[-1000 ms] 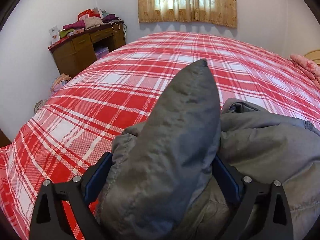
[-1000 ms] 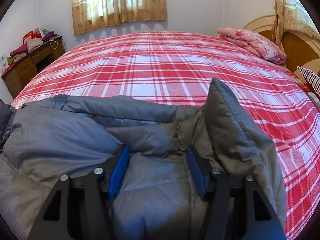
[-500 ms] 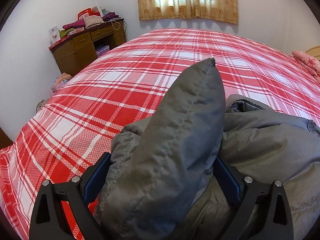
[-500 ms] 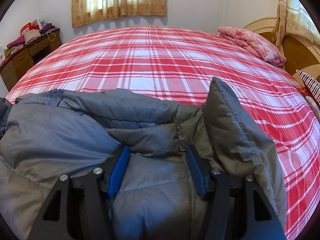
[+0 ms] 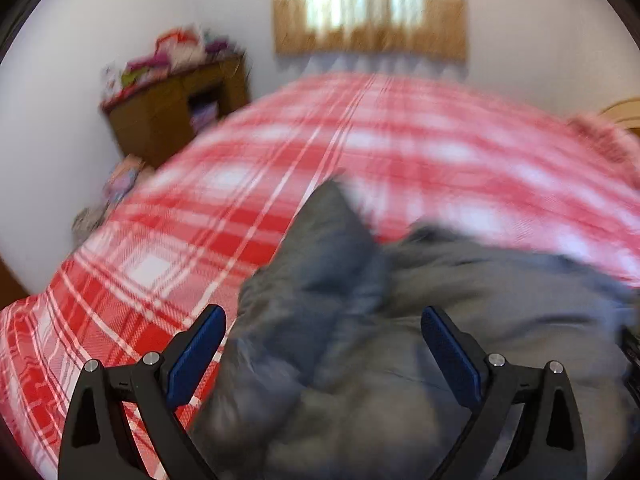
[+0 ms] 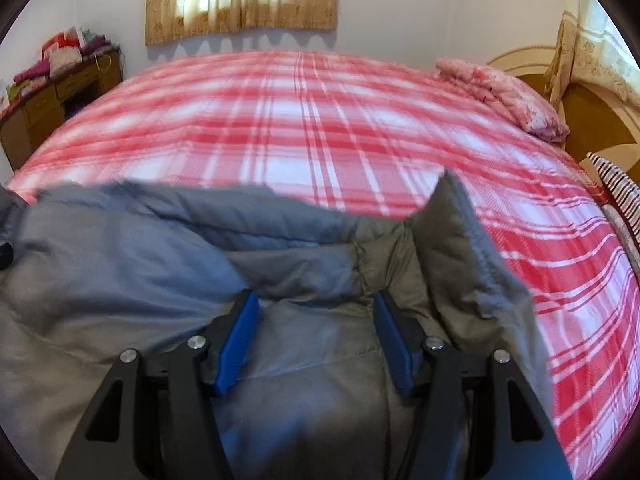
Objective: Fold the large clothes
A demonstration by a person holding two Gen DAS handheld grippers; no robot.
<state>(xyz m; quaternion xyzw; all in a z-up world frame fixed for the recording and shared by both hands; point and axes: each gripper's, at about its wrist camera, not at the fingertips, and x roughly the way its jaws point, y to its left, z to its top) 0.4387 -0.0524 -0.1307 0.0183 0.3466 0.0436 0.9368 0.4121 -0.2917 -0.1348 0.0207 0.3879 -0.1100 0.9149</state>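
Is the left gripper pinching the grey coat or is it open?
Open. The left gripper has its blue pads spread wide, with gaps showing beside the coat, which lies loose between them.

Soft daylight glows through a curtained window, overexposed at the glass. The left wrist view is heavily motion-blurred; the right is sharper. Fisheye bending and dark corners frame both.

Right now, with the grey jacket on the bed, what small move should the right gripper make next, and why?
Probably open the right gripper: its pads pinch a fold of the jacket, while the left gripper is open over it.
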